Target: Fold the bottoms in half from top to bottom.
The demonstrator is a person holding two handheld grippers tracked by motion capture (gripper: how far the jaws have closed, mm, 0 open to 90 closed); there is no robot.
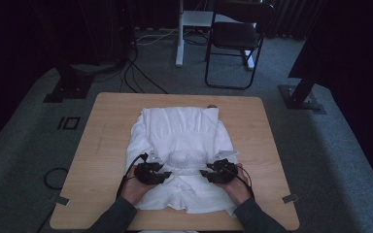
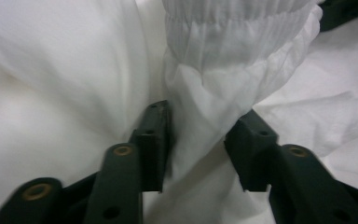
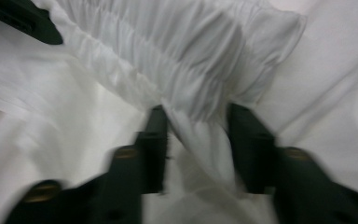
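A white garment (image 1: pixel 179 126) lies spread over the middle of the wooden table (image 1: pixel 257 126). Its gathered elastic band (image 1: pixel 187 159) bunches up between my two grippers. My left gripper (image 1: pixel 167 174) holds the band's left end. In the left gripper view the jaws (image 2: pixel 198 135) pinch a fold of cloth just below the ruched band (image 2: pixel 233 28). My right gripper (image 1: pixel 204 172) holds the band's right end. In the blurred right gripper view its jaws (image 3: pixel 197 135) close on a fold under the gathered band (image 3: pixel 182 56). The person's hands rest on the garment's near part.
Bare table shows left and right of the garment. Beyond the table stand a black folding chair (image 1: pixel 235 39) and a white post (image 1: pixel 179 34). Cables (image 1: pixel 136 73) trail over the grey carpet, and black stand bases (image 1: pixel 301 99) flank the table.
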